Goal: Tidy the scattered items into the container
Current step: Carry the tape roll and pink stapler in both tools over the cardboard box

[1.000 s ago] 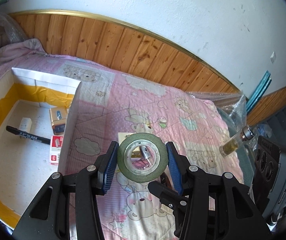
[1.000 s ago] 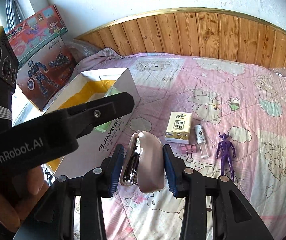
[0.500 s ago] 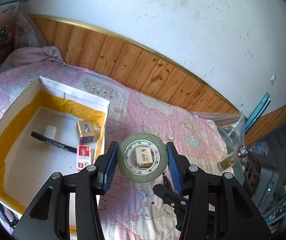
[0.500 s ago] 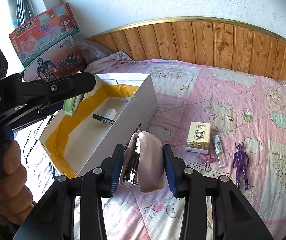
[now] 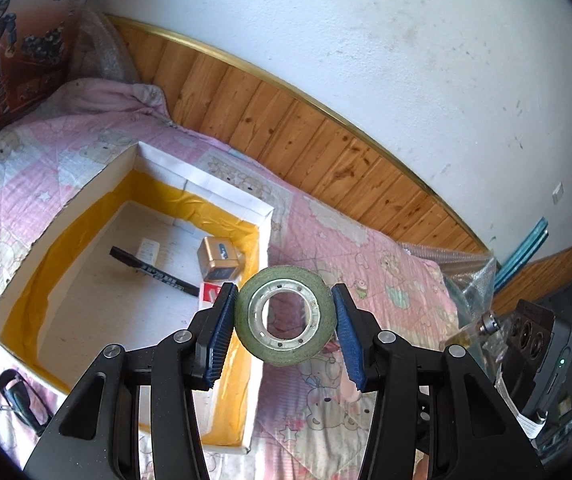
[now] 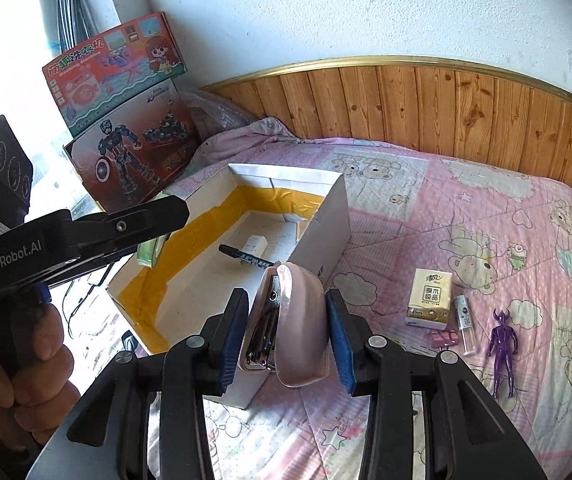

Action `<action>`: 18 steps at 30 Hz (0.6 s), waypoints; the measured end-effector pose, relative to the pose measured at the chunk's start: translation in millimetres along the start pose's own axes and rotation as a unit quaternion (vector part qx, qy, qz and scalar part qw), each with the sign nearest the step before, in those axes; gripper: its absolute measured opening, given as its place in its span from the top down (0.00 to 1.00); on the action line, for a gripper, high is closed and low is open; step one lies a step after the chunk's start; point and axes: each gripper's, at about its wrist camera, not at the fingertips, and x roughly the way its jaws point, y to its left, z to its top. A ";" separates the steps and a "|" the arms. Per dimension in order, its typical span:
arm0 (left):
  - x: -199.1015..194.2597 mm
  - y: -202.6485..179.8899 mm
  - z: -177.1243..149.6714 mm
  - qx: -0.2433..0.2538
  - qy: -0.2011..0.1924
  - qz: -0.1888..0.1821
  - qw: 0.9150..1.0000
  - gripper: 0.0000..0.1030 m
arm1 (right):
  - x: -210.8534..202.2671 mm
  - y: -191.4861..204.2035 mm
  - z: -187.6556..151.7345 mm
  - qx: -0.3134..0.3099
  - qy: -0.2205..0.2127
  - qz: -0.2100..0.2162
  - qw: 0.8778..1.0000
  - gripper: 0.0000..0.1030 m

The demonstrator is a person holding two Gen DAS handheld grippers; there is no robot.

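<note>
The left gripper (image 5: 284, 330) is clamped on a green roll of tape (image 5: 284, 315), its blue pads pressed to either side of the roll, which hangs above the near right edge of the white box (image 5: 263, 216). The right gripper (image 6: 288, 330) is clamped on a pink stapler (image 6: 294, 326), held upright between its pads just in front of the box's near corner. The box sits open on the pink bed (image 6: 446, 208), its inner walls lined with yellow tape. Inside lie a black marker (image 5: 153, 271), a small white item (image 5: 147, 249), a gold box (image 5: 218, 258) and a red-and-white pack (image 5: 210, 295). Further right on the bed rest a tissue pack (image 6: 429, 298), a pink binder clip (image 6: 444, 338), a small clear bottle (image 6: 464, 325) and a purple figure (image 6: 502, 346). Toy boxes (image 6: 125, 120) lean against the wall behind the bed.
</note>
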 end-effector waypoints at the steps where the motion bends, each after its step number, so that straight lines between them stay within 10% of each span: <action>1: -2.5 4.4 -0.3 -0.007 -0.003 0.003 1.000 0.52 | 0.6 2.8 0.0 -0.002 0.000 0.001 1.000 0.60; 18: -10.2 26.8 -1.7 -0.052 -0.013 0.022 0.998 0.52 | 2.5 48.7 6.2 -0.035 -0.015 0.015 0.999 0.60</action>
